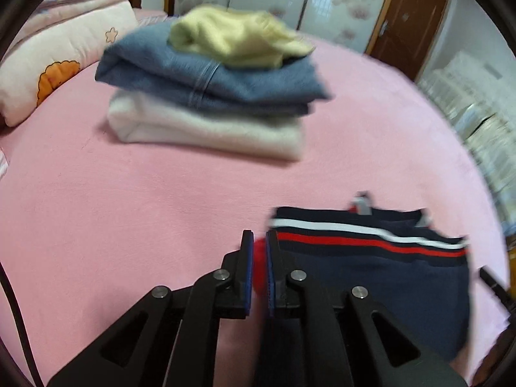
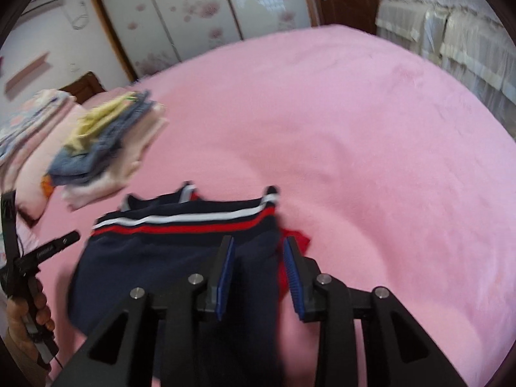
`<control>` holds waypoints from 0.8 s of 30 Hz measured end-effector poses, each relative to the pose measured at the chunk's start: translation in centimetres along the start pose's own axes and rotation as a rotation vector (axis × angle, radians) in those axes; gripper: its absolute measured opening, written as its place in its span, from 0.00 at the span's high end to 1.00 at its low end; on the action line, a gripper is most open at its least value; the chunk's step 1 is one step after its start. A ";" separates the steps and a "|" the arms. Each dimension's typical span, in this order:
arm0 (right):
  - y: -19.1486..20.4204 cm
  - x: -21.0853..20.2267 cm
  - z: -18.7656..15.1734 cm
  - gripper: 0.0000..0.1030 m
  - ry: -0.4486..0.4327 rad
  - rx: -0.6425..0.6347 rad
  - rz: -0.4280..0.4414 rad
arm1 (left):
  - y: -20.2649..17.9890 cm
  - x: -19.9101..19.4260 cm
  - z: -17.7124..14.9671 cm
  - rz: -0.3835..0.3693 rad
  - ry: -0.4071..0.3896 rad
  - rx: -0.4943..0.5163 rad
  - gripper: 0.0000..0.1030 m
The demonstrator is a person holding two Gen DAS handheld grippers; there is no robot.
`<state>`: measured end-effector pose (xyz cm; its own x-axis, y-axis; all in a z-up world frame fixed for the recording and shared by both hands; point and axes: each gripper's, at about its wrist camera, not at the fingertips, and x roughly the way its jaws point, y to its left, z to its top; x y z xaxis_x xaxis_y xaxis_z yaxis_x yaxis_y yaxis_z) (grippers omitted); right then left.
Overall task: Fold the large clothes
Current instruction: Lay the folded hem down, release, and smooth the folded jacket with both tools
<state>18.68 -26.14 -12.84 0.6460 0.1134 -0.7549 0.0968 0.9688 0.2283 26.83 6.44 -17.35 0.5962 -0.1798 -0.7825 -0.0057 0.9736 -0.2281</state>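
Observation:
A folded navy garment with white and red stripes (image 1: 380, 264) lies on the pink bed; it also shows in the right wrist view (image 2: 167, 258). My left gripper (image 1: 259, 242) is at its left edge, jaws nearly closed around a bit of red cloth (image 1: 259, 258). My right gripper (image 2: 258, 248) sits over the garment's right edge, jaws apart, with navy and red fabric between them. The frames are blurred, so the grip is unclear. The left gripper's handle and the hand holding it show at the left of the right wrist view (image 2: 35, 258).
A stack of folded clothes, yellow on blue on white (image 1: 209, 90), sits further up the bed (image 1: 129, 209); it also shows in the right wrist view (image 2: 106, 148). A pink pillow and quilts (image 1: 54, 64) lie at the far left. Wardrobe doors and a door stand beyond.

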 end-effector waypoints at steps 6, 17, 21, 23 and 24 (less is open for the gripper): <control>7.1 -1.0 -4.1 0.70 0.009 -0.123 0.120 | -4.9 -1.4 -3.8 -0.145 0.015 0.071 0.94; 2.2 0.1 -7.6 1.00 0.051 -0.169 -0.077 | -2.0 1.7 -5.7 -0.014 0.087 0.055 0.92; 0.6 -0.5 -7.8 1.00 0.072 -0.117 -0.045 | -2.0 2.1 -5.6 -0.012 0.082 0.059 0.92; 1.0 -0.6 -7.7 1.00 0.068 -0.118 -0.063 | -2.1 2.1 -5.7 -0.002 0.083 0.063 0.92; 1.1 -0.5 -7.6 1.00 0.072 -0.110 -0.067 | -2.1 2.0 -5.7 0.001 0.083 0.064 0.92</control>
<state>12.69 -23.49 -16.93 0.5843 0.0594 -0.8094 0.0517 0.9926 0.1102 23.49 3.24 -21.76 0.5274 -0.1872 -0.8287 0.0469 0.9803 -0.1916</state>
